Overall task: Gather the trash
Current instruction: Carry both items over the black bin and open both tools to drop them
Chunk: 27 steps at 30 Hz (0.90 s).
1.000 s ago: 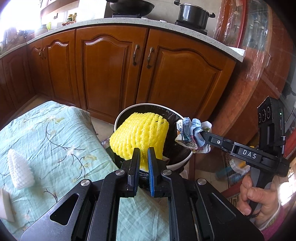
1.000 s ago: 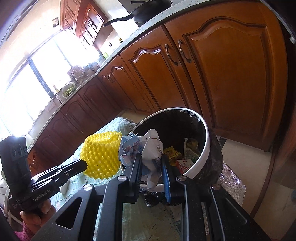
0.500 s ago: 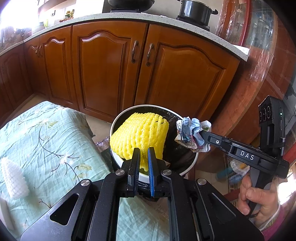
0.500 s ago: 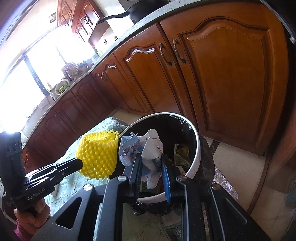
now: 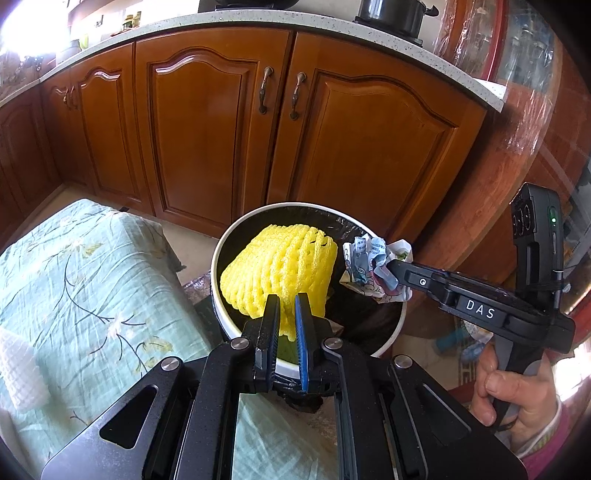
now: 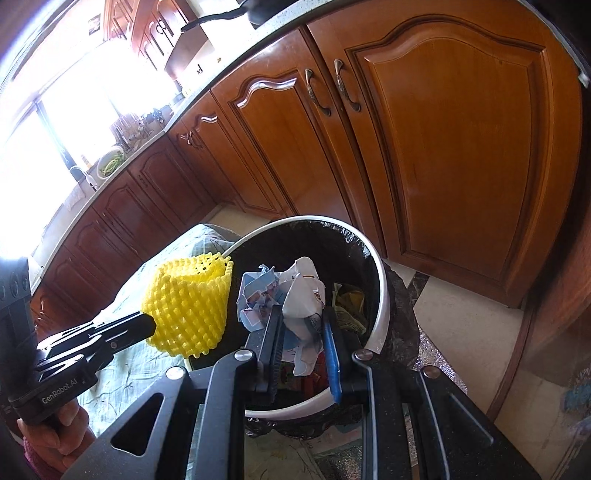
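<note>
Cabinets (image 5: pixel 207 140) behind; bin rim (image 5: pixel 236 328) under both tool-held foam net (image 5: pixel 277 269), paper (image 5: pixel 369 269).

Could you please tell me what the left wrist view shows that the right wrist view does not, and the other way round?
Only the left wrist view shows a white foam net lying on the floral cloth, and a black pot on the counter. Only the right wrist view shows trash already inside the bin, a bright window, and a pan handle. Both show the left gripper clamping the yellow foam net, the right gripper clamping crumpled paper, both over the bin.
</note>
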### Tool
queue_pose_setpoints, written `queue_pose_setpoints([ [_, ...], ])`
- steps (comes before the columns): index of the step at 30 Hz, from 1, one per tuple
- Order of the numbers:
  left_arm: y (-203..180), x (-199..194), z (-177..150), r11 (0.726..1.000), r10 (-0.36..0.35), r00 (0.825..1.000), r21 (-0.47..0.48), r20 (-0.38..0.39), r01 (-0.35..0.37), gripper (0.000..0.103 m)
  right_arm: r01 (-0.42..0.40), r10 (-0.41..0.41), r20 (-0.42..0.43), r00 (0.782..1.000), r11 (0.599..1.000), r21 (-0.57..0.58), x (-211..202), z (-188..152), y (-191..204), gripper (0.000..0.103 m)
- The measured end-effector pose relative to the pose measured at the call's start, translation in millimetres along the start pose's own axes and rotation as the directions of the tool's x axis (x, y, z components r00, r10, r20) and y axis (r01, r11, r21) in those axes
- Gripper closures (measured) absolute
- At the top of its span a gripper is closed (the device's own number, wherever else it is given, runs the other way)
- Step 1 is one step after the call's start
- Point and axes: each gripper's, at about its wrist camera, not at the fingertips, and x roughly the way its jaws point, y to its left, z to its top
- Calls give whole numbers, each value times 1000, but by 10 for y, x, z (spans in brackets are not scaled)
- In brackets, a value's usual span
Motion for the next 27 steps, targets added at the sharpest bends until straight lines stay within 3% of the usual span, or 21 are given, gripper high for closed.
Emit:
queue_pose_setpoints([
  [9,-42,181,20,1000,0,999,5,-45,0,95,30,-30,-19,999,999,-15,136,77,7,82],
  [13,-37,249,19,1000,-2,997,-15,-75,1,91,37,-37,-38,999,999,-16,202,88,19,77],
  [16,-17,254,31,1000,0,997,-29,-77,-3,87,31,-31,-53,998,1000,3,233,72,-9,63],
  [22,55,120,-20,999,9,999,-47,-51,-11,76,14,-14,-23,1000,999,41,131,62,-43,52],
  [24,98,47,-54,998,14,999,-57,-42,-17,68,0,1,-9,1000,999,51,79,38,-33,39],
  [25,121,9,-73,998,23,999,-63,-34,-25,60,-13,13,0,1000,998,62,46,24,-23,26],
  [27,169,-86,-140,996,41,999,-75,-17,-42,58,-40,38,25,999,996,77,-22,-10,2,20],
])
